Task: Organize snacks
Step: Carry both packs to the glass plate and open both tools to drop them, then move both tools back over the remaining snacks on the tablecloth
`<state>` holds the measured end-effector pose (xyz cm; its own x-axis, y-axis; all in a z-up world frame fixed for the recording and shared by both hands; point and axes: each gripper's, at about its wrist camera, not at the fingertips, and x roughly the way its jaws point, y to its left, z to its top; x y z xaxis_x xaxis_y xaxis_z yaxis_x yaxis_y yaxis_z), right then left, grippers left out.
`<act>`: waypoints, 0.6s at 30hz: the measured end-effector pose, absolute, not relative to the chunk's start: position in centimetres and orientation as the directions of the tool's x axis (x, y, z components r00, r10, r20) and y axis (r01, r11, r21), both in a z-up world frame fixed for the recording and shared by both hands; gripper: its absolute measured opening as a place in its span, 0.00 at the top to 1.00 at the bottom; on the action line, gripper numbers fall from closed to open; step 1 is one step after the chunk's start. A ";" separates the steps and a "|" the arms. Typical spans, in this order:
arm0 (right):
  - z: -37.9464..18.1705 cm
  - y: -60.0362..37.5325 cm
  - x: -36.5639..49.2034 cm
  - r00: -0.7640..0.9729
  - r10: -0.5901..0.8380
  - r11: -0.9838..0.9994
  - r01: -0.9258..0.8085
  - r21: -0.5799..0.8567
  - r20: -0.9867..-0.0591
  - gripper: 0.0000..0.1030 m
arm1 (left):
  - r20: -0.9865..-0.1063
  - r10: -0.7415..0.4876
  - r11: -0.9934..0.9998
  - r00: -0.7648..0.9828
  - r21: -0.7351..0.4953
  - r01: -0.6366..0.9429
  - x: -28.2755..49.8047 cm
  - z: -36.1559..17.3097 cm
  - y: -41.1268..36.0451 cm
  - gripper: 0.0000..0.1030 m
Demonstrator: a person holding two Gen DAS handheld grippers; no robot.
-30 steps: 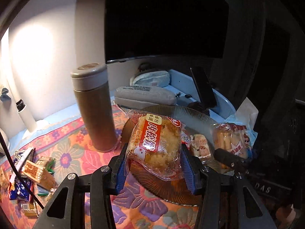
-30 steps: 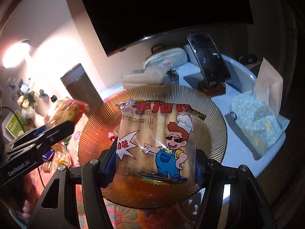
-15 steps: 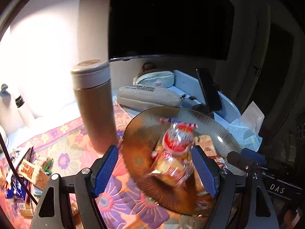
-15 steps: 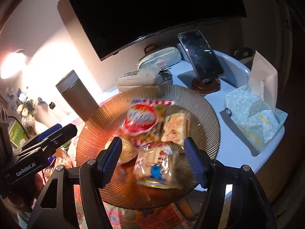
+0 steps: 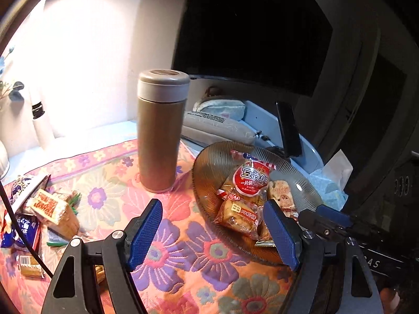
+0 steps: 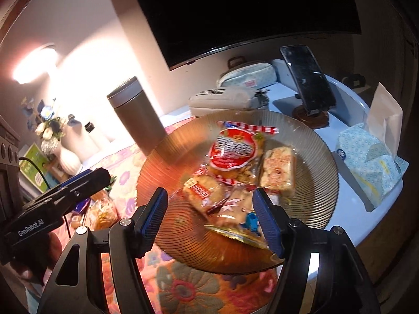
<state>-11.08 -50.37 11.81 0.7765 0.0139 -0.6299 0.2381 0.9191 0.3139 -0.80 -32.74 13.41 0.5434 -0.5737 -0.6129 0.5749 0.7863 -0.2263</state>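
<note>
Both tools hang empty over a ribbed amber plate (image 6: 309,157) at the centre of the right wrist view, where four wrapped snacks now lie heaped. The left tool (image 5: 213,231) and the right tool (image 6: 209,219) each stand with blue pads apart and nothing between them. A red-labelled packet (image 6: 235,151) sits uppermost in the frame, a pale cake (image 6: 279,170) to its right, a red-banded cake (image 6: 204,196) below it, and a cartoon-chef packet (image 6: 241,217) nearest the right tool, partly behind its right pad.

The step in hand appears to be the release: two snacks delivered to the plate. More loose snacks (image 5: 49,209) lie on the floral cloth (image 5: 183,261) at the lower left of the left wrist view, well apart from the plate, left of a tall brown flask (image 5: 161,136). The next move likely calls for swinging a tool back to that pile, settling its pads either side of one wrapper and closing gently, since the crinkly packets can slip.

A second earlier, each tool was clamped on a snack held above the plate: the left on the red-banded cake, the right on the chef packet. Both have since let go, and the packets have dropped into the plate.
</note>
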 end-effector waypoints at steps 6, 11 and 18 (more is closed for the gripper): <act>12.1 -47.4 -10.5 0.768 0.030 0.940 0.196 0.279 -0.640 0.35 | -0.587 -0.574 0.795 0.571 -0.231 0.561 -1.8 13.7 -29.6 0.25; 12.7 -43.8 -10.0 0.765 0.066 0.960 0.126 0.248 -0.641 0.35 | -0.561 -0.558 0.815 0.611 -0.232 0.531 -2.4 14.0 -26.5 0.25; 13.1 -38.7 -9.5 0.753 0.101 0.982 0.031 0.188 -0.650 0.35 | -0.539 -0.526 0.846 0.658 -0.250 0.471 -3.2 14.7 -21.4 0.25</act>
